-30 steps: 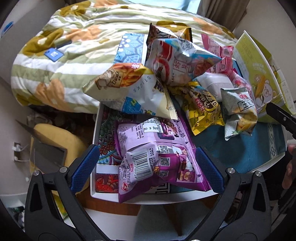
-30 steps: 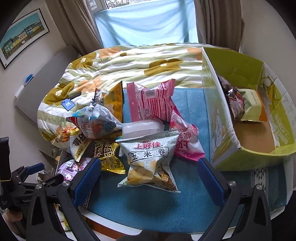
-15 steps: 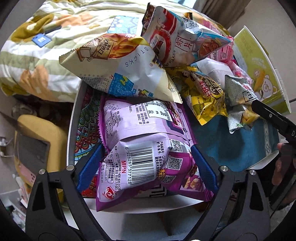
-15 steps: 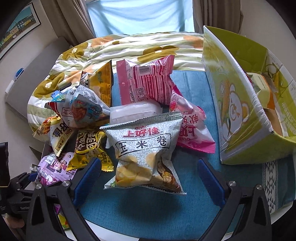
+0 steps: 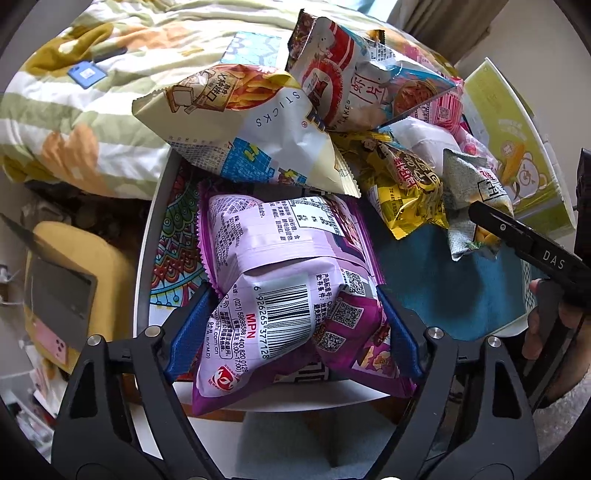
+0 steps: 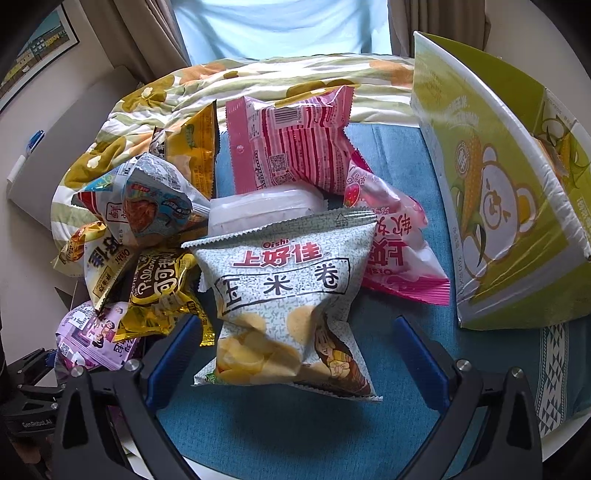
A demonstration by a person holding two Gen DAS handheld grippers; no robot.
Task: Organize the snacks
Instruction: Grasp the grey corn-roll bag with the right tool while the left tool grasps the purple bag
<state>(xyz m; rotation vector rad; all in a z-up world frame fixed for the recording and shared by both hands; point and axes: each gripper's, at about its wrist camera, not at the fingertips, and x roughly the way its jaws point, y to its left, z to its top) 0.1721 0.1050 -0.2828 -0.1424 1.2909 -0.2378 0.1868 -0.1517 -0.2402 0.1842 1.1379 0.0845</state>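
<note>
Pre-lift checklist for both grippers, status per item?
1. Left gripper around the purple bag: ok, both pads touch its sides.
2. Left grip firm enough to lift: cannot tell.
3. Purple bag free of the pile: not ok, the sticks bag overlaps its far edge.
4. Right gripper straddling the grey corn-roll bag: ok, jaws open, pads apart from it.
5. Green carton open and reachable: cannot tell, only its outer wall shows.
6. The two grippers apart from each other: ok.

A home bedroom: floral quilt (image 6: pixel 258 81), curtains (image 6: pixel 147 33), framed picture (image 6: pixel 33 55).
</note>
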